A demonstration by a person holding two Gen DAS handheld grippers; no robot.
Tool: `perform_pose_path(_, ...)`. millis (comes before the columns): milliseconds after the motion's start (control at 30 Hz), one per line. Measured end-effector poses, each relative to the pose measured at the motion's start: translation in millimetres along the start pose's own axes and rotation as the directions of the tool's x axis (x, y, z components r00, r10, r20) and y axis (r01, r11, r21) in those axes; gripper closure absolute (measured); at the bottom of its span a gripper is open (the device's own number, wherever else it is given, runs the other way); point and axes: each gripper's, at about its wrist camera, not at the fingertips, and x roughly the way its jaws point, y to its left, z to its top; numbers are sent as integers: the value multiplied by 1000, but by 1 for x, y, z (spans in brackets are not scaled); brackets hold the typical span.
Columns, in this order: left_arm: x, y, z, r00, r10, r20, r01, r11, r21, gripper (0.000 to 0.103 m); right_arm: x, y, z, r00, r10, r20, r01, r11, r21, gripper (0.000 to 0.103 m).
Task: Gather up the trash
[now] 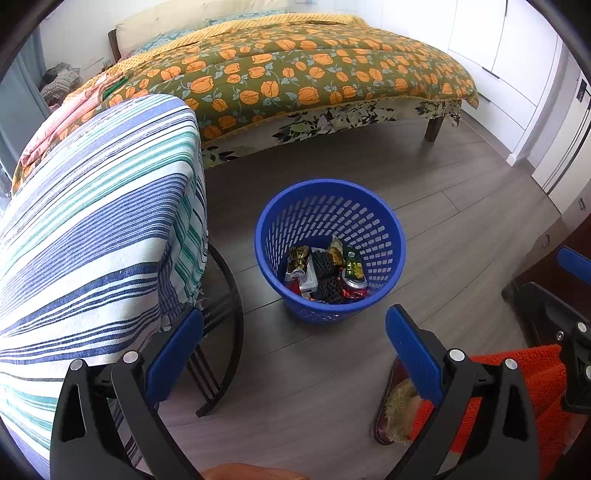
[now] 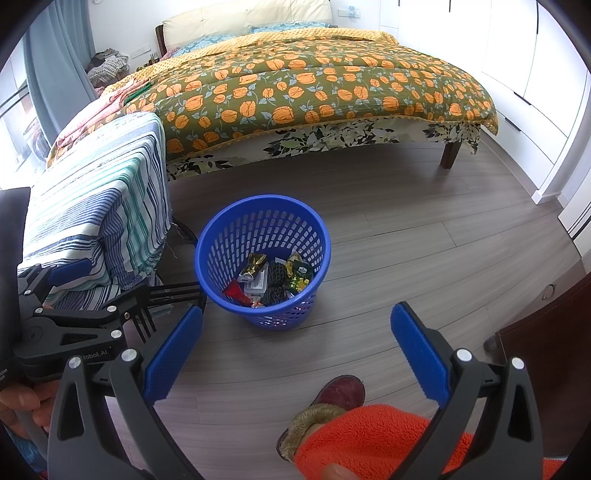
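I am in a bedroom of a home. A wide bed (image 2: 314,92) with an orange-flowered quilt (image 2: 332,85) stands on the wooden floor (image 2: 424,258). White wardrobe doors (image 2: 524,66) fill one wall, and a blue curtain (image 2: 55,66) hangs beside the headboard (image 2: 240,18).

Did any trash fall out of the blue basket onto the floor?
No, nothing looks spilled. The blue basket stands upright on the wood floor, and the wrappers all sit inside it. Both grippers, left and right, are open and empty.
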Motion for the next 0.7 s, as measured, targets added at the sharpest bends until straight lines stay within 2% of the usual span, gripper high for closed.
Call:
perform_pose_path(400, 1, -2, -1, 1000, 2, -1, -2, 1000, 4, 5, 0, 0, 0, 1000, 0, -1, 0, 1000, -1, 5)
perform_pose_path(500, -1, -4, -3, 1000, 24, 19, -24, 1000, 5, 5, 0, 1, 0, 1000, 1, -2, -1, 1000, 0, 5)
perform_pose_path(700, -1, -1, -2, 999, 34, 7, -34, 999, -13, 5, 0, 0, 0, 1000, 0, -3, 0, 1000, 0, 5)
